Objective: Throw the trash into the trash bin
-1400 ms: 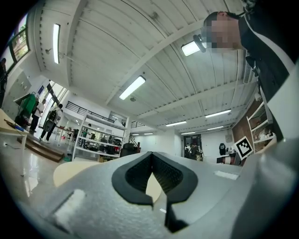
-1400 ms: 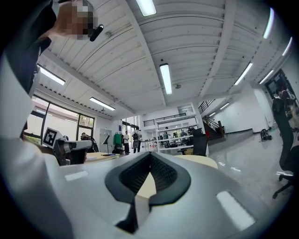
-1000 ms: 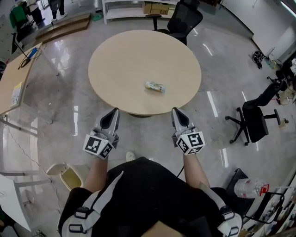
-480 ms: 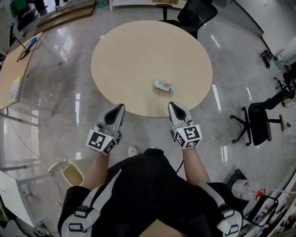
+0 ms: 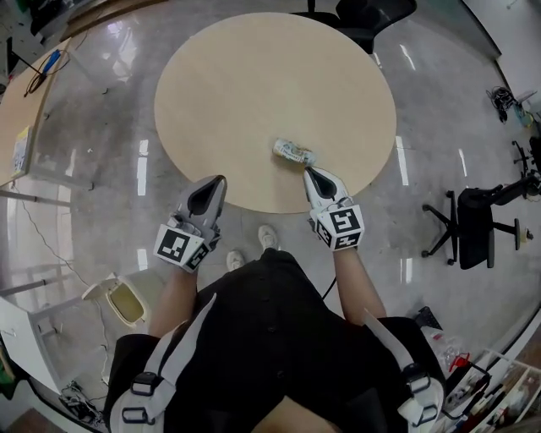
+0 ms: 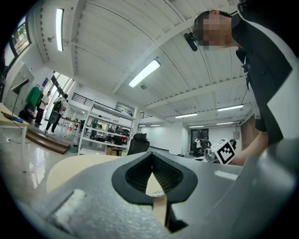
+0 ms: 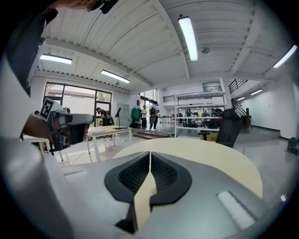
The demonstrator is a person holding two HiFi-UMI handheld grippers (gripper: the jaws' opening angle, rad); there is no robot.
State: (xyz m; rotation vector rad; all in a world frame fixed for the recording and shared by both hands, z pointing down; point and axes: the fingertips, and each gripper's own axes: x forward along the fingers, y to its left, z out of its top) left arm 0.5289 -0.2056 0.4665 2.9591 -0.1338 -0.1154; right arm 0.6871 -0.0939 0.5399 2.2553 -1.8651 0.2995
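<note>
A crumpled wrapper, the trash [image 5: 292, 151], lies on the round beige table [image 5: 254, 76] near its front right edge. My right gripper [image 5: 308, 171] points at it with jaws shut and empty; the tip sits just short of the wrapper, over the table's edge. My left gripper [image 5: 221, 179] hovers at the table's front edge, well left of the wrapper, also shut and empty. The left gripper view shows the left gripper [image 6: 152, 161] with its pads met, and the right gripper view shows the same for the right gripper [image 7: 150, 156]. The trash bin [image 5: 127, 306] stands on the floor behind me at lower left.
A black office chair [image 5: 469, 221] stands on the floor to the right and another chair [image 5: 372, 13] at the table's far side. A wooden desk [image 5: 25, 101] lines the left. Shelves and people show far off in the gripper views.
Both grippers have moved forward to the table's front edge as the person stepped closer. The right tip has come close to the wrapper. Both stayed shut.
</note>
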